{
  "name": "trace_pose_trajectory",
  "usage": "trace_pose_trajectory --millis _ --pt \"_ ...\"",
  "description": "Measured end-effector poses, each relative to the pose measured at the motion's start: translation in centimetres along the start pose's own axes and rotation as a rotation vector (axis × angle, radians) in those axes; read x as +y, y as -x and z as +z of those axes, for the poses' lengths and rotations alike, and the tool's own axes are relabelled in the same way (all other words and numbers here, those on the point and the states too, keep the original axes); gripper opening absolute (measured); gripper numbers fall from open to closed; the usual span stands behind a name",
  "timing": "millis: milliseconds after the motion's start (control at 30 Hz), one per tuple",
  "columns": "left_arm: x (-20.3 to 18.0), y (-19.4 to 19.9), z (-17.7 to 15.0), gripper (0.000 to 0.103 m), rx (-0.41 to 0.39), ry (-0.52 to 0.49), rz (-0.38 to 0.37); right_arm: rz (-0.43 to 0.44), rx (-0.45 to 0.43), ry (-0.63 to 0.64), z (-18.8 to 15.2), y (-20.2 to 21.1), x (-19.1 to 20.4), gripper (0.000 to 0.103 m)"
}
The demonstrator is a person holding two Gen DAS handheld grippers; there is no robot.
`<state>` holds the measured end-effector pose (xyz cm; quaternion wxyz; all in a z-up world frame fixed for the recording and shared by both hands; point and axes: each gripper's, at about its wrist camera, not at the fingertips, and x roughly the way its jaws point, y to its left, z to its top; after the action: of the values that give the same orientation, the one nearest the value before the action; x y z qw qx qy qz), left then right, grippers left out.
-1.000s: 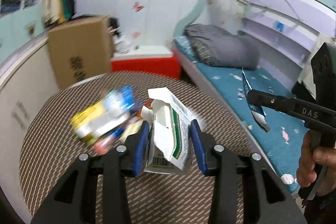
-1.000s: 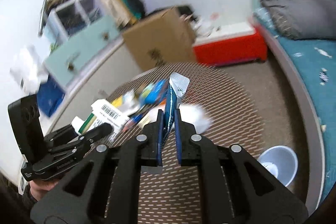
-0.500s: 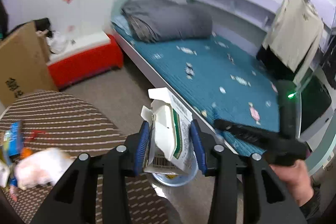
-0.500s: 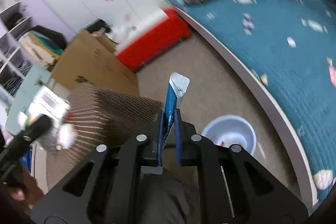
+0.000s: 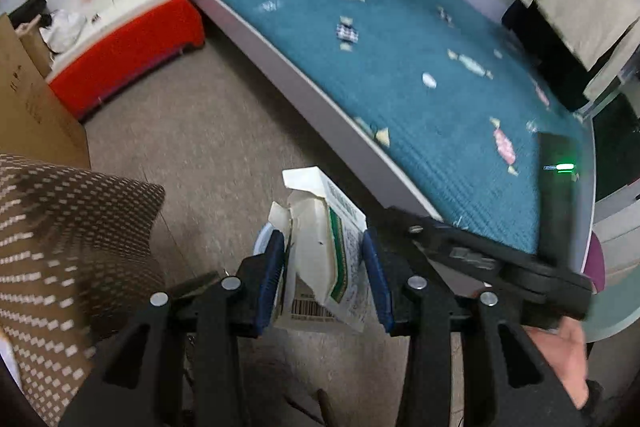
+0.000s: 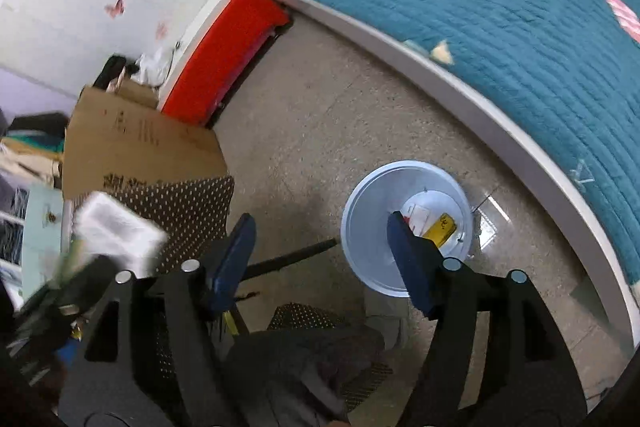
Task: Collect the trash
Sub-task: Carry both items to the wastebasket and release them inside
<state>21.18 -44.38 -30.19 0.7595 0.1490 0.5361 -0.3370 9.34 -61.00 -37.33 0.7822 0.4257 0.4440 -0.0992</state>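
Note:
My left gripper (image 5: 324,277) is shut on a torn white carton with a green stripe and a barcode (image 5: 320,255), held above the floor beside the table. A sliver of the pale blue bin (image 5: 262,239) shows behind its left finger. My right gripper (image 6: 320,251) is open and empty, hanging over the floor just left of the pale blue bin (image 6: 368,227), which holds a yellow wrapper (image 6: 440,225) and white scraps. The right gripper body also shows in the left wrist view (image 5: 492,259). The carton shows blurred in the right wrist view (image 6: 116,231).
A brown dotted tablecloth covers the table (image 5: 60,247), also in the right wrist view (image 6: 192,203). A bed with a teal quilt (image 5: 420,67) runs along the right. A red box (image 5: 124,39) and a cardboard box (image 6: 136,143) stand by the wall.
My right gripper has opened and the blue wrapper it held is gone from its jaws. Both grippers have swung from the table toward the floor and the bin. The left still holds the carton.

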Motion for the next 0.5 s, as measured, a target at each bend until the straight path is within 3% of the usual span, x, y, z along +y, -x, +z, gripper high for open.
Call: trace_pose_trajectory --millis 133,200,233,267,367,500 --pt "0.0 -2.6 0.3 0.042 0.044 -0.008 -0.004 0.012 -0.067 0.001 0.2 2.9 -0.1 0.079" --pt "0.2 -3.4 0.5 0.061 0.051 -0.006 0.006 0.021 -0.104 0.006 0.3 4.4 0.4 0.083" --pt "0.2 -3.5 0.6 0.087 0.045 0.004 0.02 0.021 -0.119 0.006 0.4 4.8 0.5 0.085" --pt "0.5 -3.1 0.7 0.092 0.014 0.021 0.036 0.021 -0.136 0.007 0.4 5.3 0.7 0.089" --pt "1.0 -1.9 0.5 0.092 -0.018 0.037 0.027 0.021 -0.184 0.005 0.2 6.8 1.1 0.096" --pt "0.8 0.7 0.1 0.092 -0.072 0.008 0.026 0.026 -0.225 0.006 -0.3 8.2 2.1 0.097"
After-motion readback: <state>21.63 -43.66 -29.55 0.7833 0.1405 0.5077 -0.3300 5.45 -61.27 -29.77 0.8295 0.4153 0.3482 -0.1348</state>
